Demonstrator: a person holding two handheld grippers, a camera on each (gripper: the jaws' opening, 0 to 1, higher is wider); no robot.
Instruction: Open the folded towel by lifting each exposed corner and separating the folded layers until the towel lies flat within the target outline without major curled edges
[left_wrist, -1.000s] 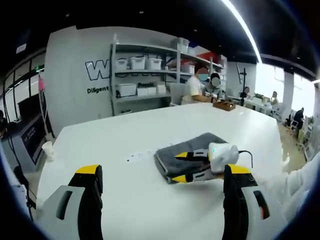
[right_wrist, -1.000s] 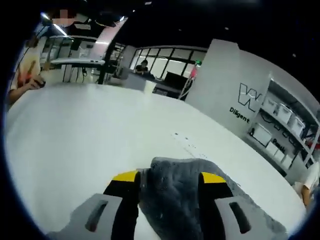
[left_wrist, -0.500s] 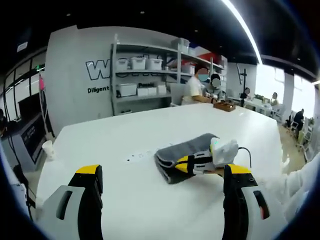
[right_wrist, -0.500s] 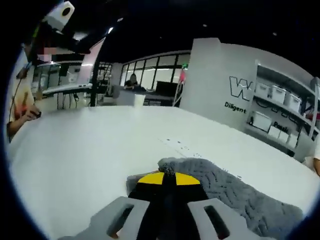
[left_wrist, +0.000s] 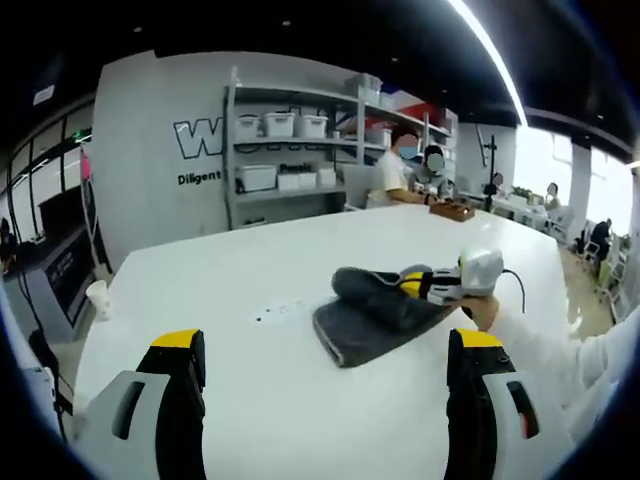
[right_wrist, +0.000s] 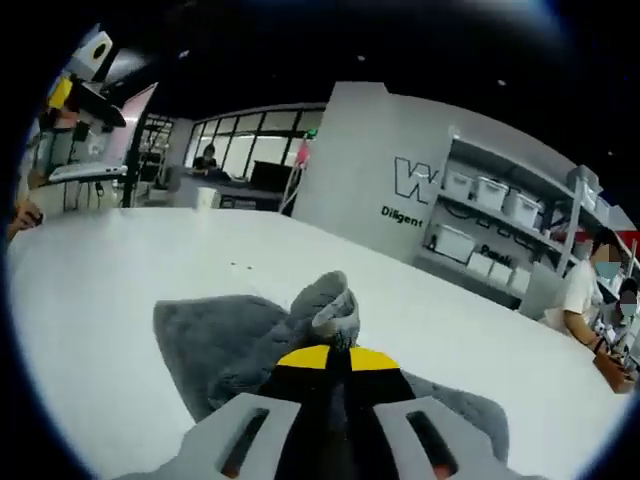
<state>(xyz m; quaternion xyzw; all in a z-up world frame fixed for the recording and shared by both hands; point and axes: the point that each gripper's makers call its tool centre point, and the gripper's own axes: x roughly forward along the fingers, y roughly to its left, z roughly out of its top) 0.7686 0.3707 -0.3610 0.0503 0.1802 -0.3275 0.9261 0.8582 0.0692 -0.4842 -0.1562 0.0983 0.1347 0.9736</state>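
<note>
Your right tongs (right_wrist: 335, 360) were clenched on a bunched corner of the grey towel (right_wrist: 215, 335), lifted off the white table (right_wrist: 90, 290); rest of towel lay spread under & behind the jaws. In left gripper view, right tongs (left_wrist: 415, 285) held that fold up. Your left tongs (left_wrist: 325, 375) were released, jaws wide apart, towel (left_wrist: 375, 315) ahead btwn them, not touching.

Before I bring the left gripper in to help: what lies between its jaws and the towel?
In the left gripper view, only bare white table lies between the open left gripper and the grey towel.
</note>
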